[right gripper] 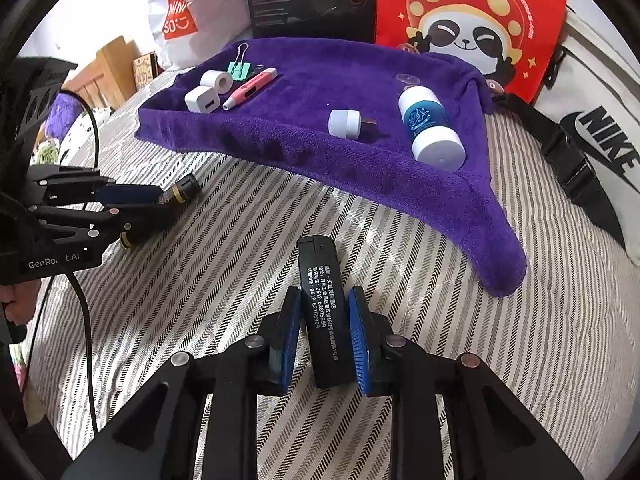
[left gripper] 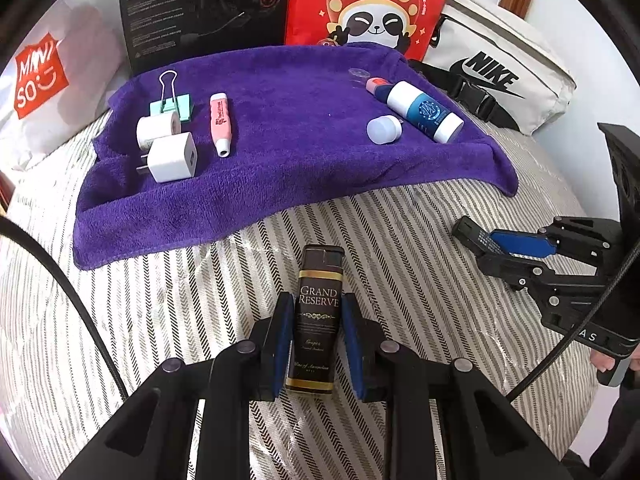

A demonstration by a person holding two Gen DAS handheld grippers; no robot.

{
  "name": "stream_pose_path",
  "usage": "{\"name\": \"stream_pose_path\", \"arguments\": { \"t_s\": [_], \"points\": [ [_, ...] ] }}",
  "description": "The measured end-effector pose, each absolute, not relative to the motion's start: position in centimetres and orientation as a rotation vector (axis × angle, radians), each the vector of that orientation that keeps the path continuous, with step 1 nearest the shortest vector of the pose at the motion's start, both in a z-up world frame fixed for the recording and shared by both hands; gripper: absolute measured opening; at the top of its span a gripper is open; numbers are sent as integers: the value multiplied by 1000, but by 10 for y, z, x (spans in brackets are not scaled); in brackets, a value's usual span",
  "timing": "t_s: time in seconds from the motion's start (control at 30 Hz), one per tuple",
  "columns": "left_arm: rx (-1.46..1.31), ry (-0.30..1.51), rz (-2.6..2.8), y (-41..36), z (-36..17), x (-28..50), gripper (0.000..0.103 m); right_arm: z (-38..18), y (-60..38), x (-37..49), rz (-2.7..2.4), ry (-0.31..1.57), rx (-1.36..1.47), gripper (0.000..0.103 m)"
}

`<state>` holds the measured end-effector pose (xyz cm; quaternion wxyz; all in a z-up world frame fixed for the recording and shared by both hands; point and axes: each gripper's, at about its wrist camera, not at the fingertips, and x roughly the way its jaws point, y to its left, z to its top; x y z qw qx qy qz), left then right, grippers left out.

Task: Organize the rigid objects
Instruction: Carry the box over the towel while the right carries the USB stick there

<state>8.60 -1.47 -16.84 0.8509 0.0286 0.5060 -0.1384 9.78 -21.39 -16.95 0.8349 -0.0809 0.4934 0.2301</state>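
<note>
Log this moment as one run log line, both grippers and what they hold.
left gripper: shut on Grand Reserve lighter | right gripper: shut on black lighter | both over striped bedcover

A purple towel (left gripper: 280, 152) lies on a bedcover (left gripper: 420, 248) striped in white and grey herringbone. At ten o'clock on the towel sit a mint-green binder clip (left gripper: 173, 105), two white chargers (left gripper: 173, 157) and a pink pen (left gripper: 221, 125); at two o'clock, a blue-and-white bottle (left gripper: 425, 111). A red panda-print bag (left gripper: 372, 4) stands at twelve. Blue pads (right gripper: 362, 340) flank a black lighter (right gripper: 323, 312) with white lettering.
</note>
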Motion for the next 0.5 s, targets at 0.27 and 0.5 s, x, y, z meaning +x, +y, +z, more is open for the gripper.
{"name": "stream_pose_path", "arguments": {
  "t_s": [0.27,0.5],
  "points": [
    [108,1064,-270,-22,-168,87,24,-170,-213,94,494,1036,-190,26],
    [15,1067,-293,-7,-166,89,23,-168,-216,98,497,1046,-150,23]
  ]
}}
